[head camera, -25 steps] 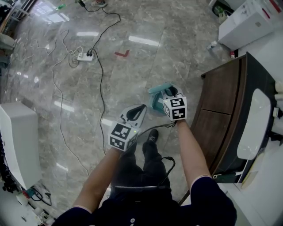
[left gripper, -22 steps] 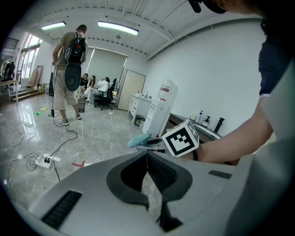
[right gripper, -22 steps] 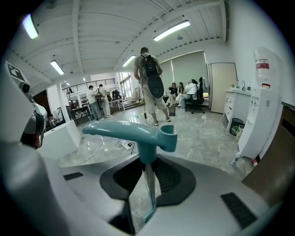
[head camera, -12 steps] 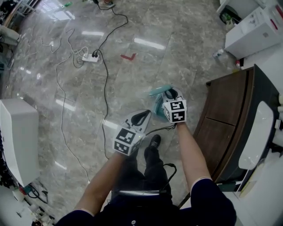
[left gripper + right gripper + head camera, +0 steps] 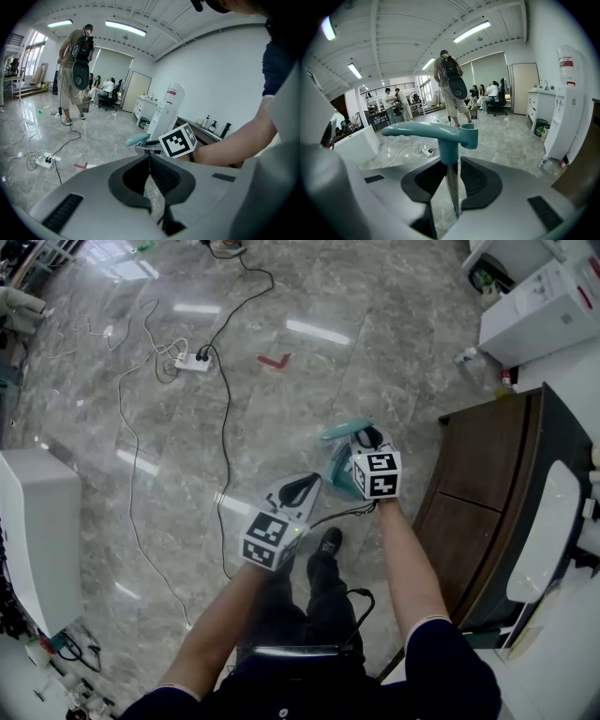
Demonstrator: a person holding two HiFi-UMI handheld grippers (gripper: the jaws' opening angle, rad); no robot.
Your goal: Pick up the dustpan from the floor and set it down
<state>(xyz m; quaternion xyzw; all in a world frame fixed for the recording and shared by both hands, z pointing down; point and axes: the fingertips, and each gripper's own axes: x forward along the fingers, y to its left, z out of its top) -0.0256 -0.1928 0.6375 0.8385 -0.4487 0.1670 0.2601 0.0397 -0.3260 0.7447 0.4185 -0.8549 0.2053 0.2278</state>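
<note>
The teal dustpan (image 5: 338, 435) hangs above the floor, its handle clamped in my right gripper (image 5: 362, 442). In the right gripper view the teal handle (image 5: 426, 131) lies crosswise above the jaws, and its stem runs down between them, where my right gripper (image 5: 450, 165) is shut on it. My left gripper (image 5: 298, 487) is lower and to the left, apart from the dustpan. Its jaws meet at the tips with nothing between them (image 5: 150, 157). The left gripper view shows the teal dustpan (image 5: 137, 139) ahead, beside the right gripper's marker cube (image 5: 178, 139).
A black cable (image 5: 225, 427) runs from a white power strip (image 5: 187, 360) across the grey marble floor. A red mark (image 5: 273, 360) lies beyond. A dark brown cabinet (image 5: 478, 484) stands close on the right, a white box (image 5: 37, 531) on the left. A person with a backpack (image 5: 451, 84) stands farther off.
Both grippers have drifted a little across the floor, the right one carrying the dustpan along. Neither grip has changed.
</note>
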